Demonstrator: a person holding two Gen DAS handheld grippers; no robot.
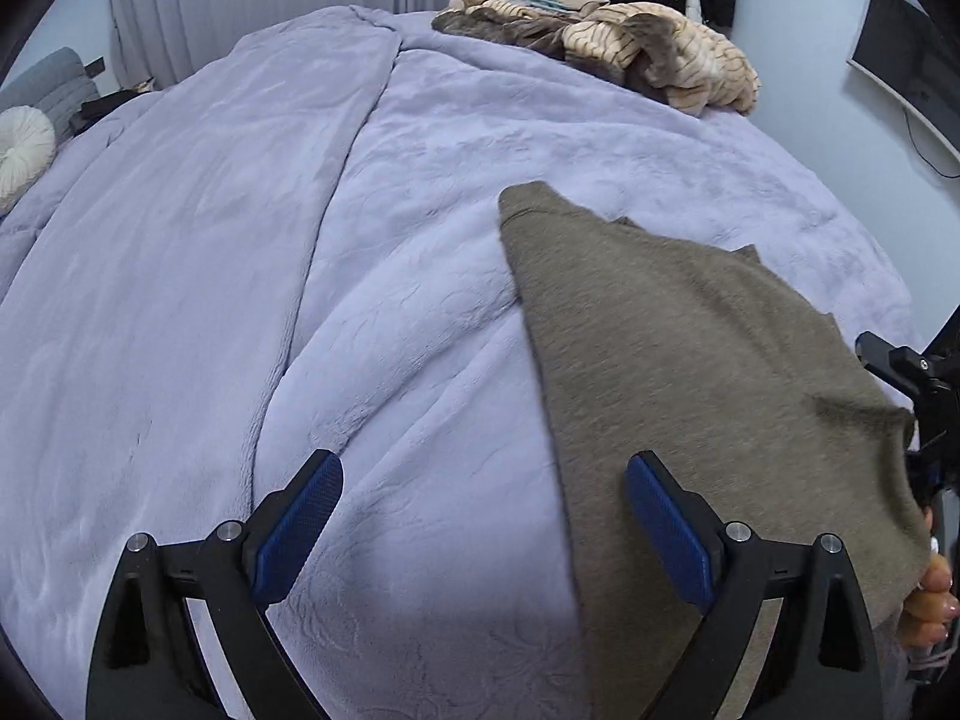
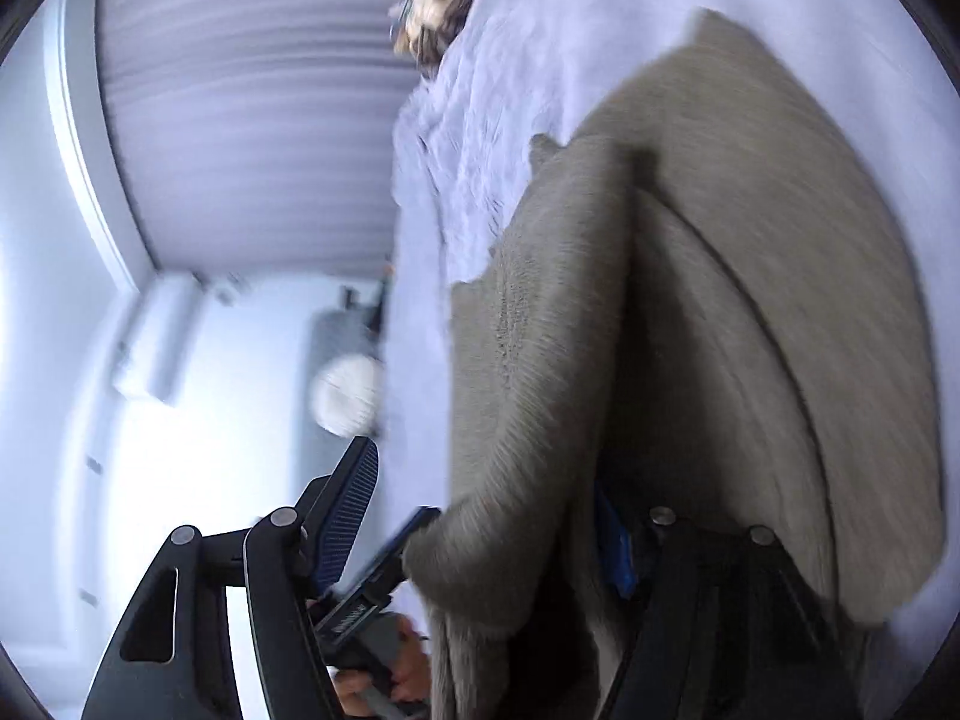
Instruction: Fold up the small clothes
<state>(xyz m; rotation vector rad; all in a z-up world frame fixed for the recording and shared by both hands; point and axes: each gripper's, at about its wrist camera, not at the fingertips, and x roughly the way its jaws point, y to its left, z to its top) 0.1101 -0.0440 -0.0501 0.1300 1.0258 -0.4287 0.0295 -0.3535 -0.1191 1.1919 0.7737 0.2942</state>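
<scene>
A soft, fuzzy taupe garment [image 1: 690, 372] sprawls across the lavender bed [image 1: 240, 300] toward four o'clock of your left gripper [image 1: 483, 531], whose fingers [image 1: 300, 522] stand wide and released over bare quilt with nothing between them. Your right gripper [image 2: 486, 534] has the cloth bunched across it, fingers parted, though the blur leaves it unclear whether they are pinching it. Judged light, limp and prone to sagging, it looks best taken by a hem corner; no basket or bin shows, only a heap of clothes [image 1: 630, 42] at one o'clock.
</scene>
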